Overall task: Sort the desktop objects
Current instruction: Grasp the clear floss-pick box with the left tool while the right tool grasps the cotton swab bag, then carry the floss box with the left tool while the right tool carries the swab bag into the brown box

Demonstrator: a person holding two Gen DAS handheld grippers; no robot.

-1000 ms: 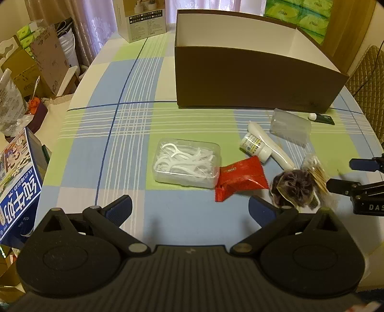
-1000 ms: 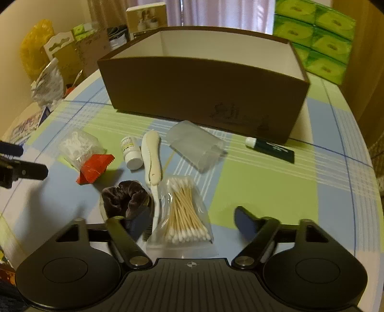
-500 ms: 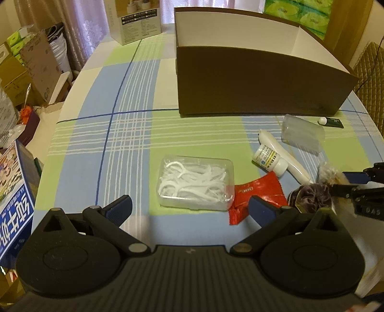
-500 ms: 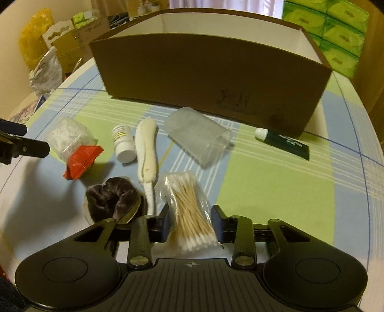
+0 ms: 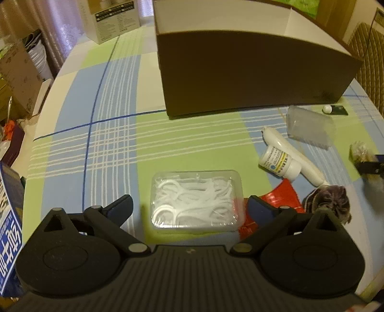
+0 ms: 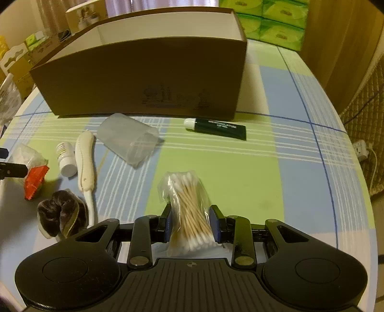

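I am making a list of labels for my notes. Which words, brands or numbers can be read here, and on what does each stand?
No text can be quoted with certainty.
Dark green tube: white print, too blurred.
Small white bottle: label too small.
Brown box: faint print, unreadable.
Blue carton: large white characters, cut off at the edge.
White carton: black label, too small.
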